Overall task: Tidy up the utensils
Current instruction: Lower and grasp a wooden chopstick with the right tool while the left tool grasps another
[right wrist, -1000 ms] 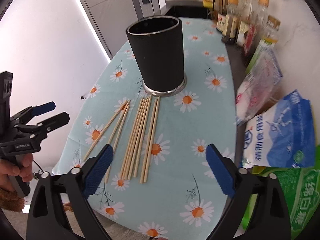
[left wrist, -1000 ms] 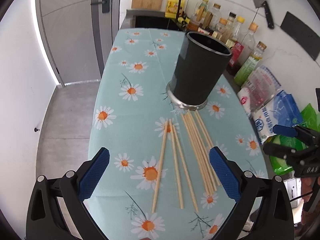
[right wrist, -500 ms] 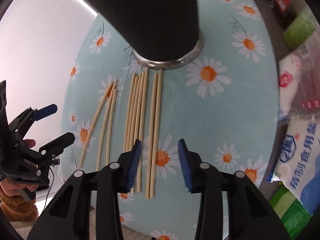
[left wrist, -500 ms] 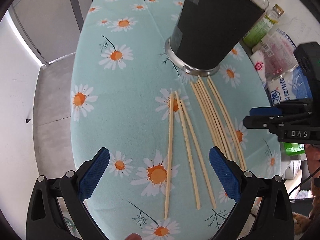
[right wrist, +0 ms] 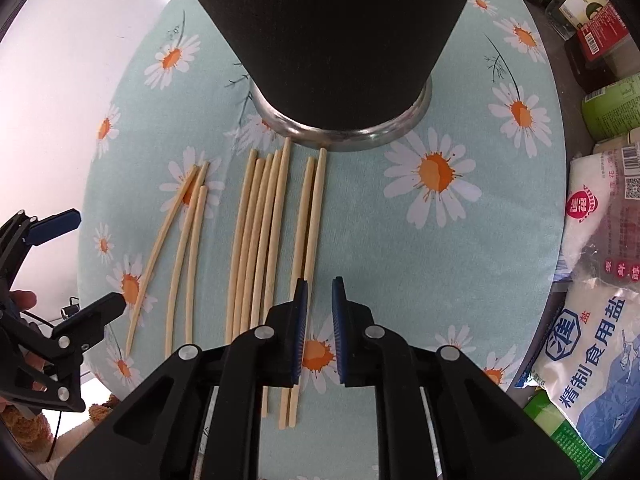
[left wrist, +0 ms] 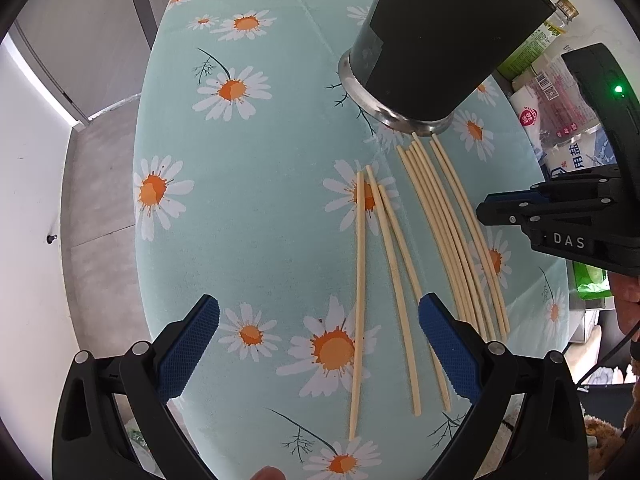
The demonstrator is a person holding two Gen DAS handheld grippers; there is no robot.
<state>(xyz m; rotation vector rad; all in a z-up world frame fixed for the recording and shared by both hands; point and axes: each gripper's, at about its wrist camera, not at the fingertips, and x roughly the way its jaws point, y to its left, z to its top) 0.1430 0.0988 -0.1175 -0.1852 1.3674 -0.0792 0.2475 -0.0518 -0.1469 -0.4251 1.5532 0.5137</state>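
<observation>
A: Where do the grippers stand?

B: The left gripper (left wrist: 318,348) is spread wide above three chopsticks (left wrist: 394,280). The right gripper (right wrist: 320,330) is closing, nothing visibly between its pads.

A: Beyond?

B: Seven more chopsticks (right wrist: 272,232) reach toward the black holder (right wrist: 336,40).

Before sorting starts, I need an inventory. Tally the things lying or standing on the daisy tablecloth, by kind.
Chopsticks: 10
Black utensil holder: 1
Total: 11
</observation>
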